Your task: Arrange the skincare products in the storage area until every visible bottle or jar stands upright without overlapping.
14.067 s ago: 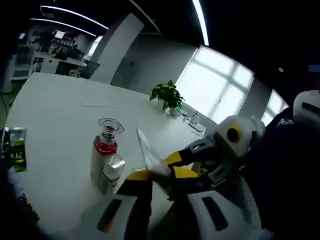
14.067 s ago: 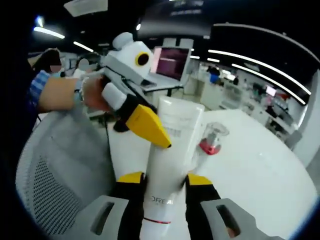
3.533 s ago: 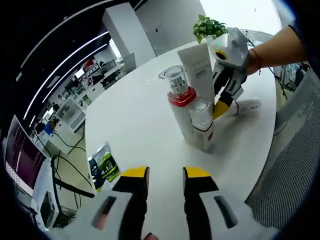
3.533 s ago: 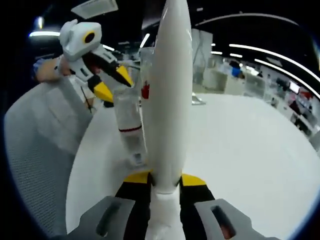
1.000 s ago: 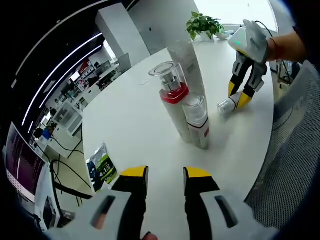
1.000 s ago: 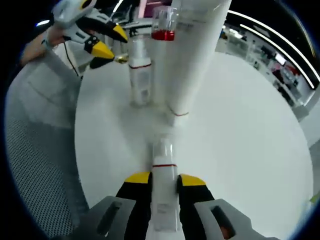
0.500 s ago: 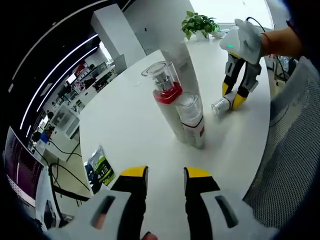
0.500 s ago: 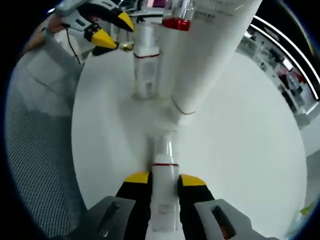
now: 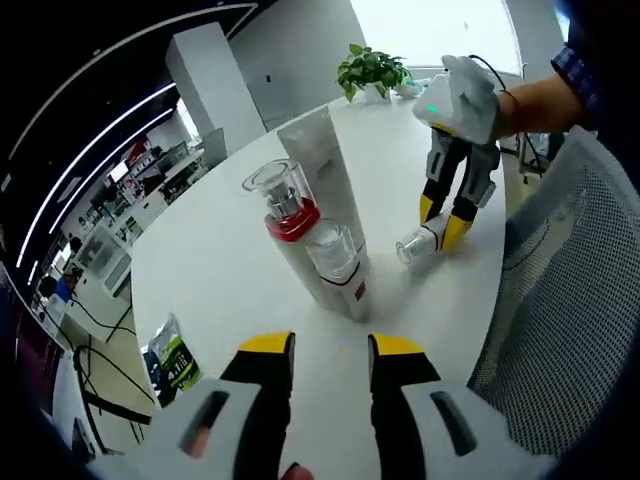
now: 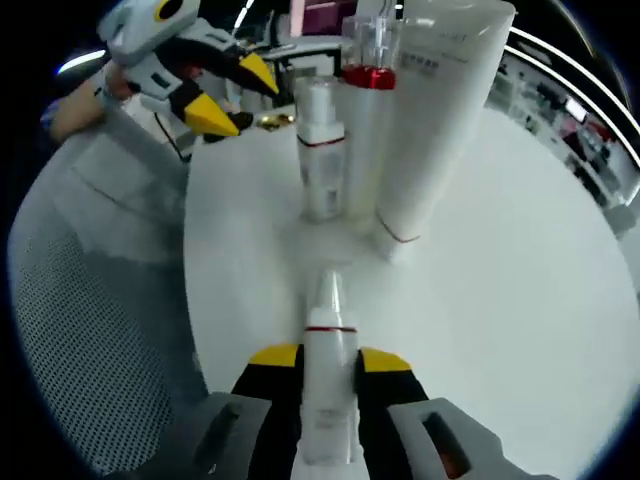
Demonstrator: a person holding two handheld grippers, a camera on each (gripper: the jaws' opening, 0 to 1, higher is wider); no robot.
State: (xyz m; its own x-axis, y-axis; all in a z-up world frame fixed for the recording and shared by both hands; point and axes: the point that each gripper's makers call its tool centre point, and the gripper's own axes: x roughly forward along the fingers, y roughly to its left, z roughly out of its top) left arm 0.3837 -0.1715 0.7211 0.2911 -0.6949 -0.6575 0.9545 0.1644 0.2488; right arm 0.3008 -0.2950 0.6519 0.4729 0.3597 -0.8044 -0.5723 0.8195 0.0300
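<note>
Likely office: desks (image 9: 110, 215), monitor (image 10: 330, 17)

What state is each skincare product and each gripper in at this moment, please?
Tall white squeeze tube: upright on its cap.
Red-collared pump bottle with clear cap: upright.
Short white bottle with clear cap: upright.
Small white bottle with red band: lying on the table, gripped.
Right gripper: shut on the small bottle.
Left gripper: open, empty.

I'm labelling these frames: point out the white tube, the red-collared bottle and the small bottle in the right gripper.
white tube (image 10: 432, 120), right gripper view, mid body.
red-collared bottle (image 9: 291, 225), left gripper view, red collar.
small bottle (image 10: 327, 372), right gripper view, body between the jaws.
</note>
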